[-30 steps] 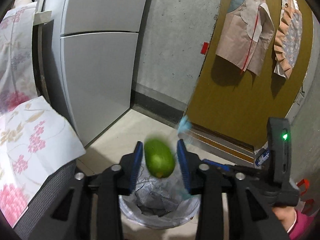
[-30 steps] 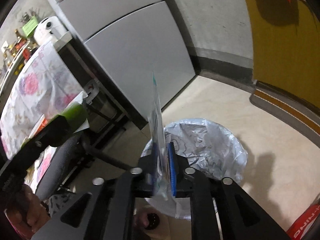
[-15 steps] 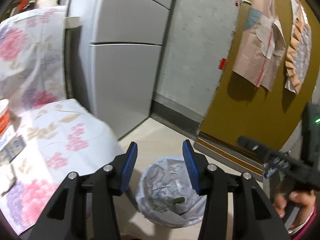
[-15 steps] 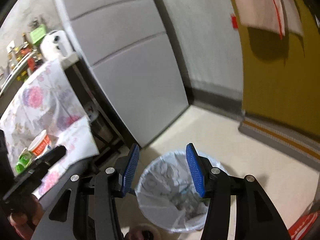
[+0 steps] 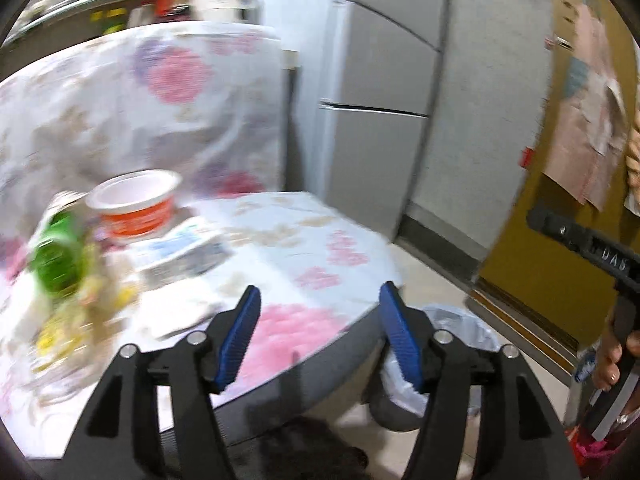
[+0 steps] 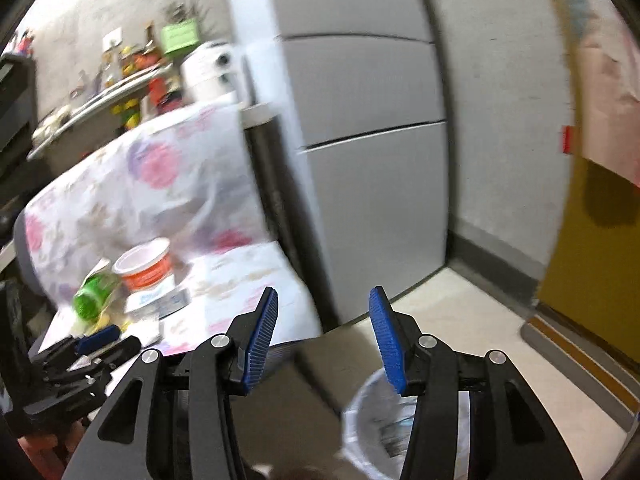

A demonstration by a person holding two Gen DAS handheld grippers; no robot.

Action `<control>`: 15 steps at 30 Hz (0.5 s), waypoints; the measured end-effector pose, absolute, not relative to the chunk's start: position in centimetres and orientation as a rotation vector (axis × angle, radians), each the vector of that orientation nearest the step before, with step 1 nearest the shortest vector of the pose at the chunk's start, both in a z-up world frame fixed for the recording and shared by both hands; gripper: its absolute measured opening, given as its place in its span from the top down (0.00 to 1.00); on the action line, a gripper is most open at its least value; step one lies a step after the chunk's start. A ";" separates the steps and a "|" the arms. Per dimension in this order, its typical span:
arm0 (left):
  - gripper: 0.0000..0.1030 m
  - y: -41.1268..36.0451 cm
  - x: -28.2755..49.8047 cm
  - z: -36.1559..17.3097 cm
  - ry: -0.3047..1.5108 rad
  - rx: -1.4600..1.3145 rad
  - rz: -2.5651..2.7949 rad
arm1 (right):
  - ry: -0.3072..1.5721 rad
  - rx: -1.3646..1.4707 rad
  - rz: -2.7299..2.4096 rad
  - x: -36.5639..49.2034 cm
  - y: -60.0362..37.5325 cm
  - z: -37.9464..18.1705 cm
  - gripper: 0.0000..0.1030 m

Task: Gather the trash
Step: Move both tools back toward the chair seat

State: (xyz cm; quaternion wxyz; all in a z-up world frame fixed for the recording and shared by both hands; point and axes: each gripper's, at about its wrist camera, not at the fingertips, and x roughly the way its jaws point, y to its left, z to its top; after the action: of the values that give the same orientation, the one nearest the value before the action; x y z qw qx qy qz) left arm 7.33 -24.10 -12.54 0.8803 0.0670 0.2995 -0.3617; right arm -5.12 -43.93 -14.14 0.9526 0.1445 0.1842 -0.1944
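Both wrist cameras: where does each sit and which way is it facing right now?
Left wrist: sits behind the left claw, its jaws opening and empty; looks down at the floral-covered chair seat; a hand shows right.
Right wrist: behind the empty right claw; faces the fridge; the left claw shows lower left.
Shared: red-and-white tub, green bottle, lined trash bin.

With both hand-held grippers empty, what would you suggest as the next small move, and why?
Probably bring the left hand-held gripper, whose jaws are opening with nothing between them, toward the green bottle lying on the floral cloth; trash remains there, beside the red-and-white tub.
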 end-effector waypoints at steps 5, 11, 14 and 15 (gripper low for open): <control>0.34 -18.1 9.3 -12.4 0.644 0.103 -0.599 | 0.434 0.243 -0.258 -0.3 -39.4 -14.0 0.50; 0.27 -10.7 11.9 -12.1 0.666 0.035 -0.424 | 0.463 0.182 -0.138 4.8 -34.5 -13.4 0.36; 0.25 -7.5 14.1 -11.3 0.663 0.012 -0.348 | 0.463 0.152 -0.094 6.7 -32.7 -12.8 0.35; 0.25 -6.8 15.0 -11.0 0.658 0.009 -0.325 | 0.458 0.147 -0.077 7.4 -32.1 -12.5 0.35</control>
State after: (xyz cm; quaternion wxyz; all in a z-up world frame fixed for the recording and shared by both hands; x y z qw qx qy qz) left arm 14.99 -6.76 -10.99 0.9334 0.0045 0.3216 -0.1588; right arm 7.38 -32.06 -12.53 0.9705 0.0729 0.2267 -0.0381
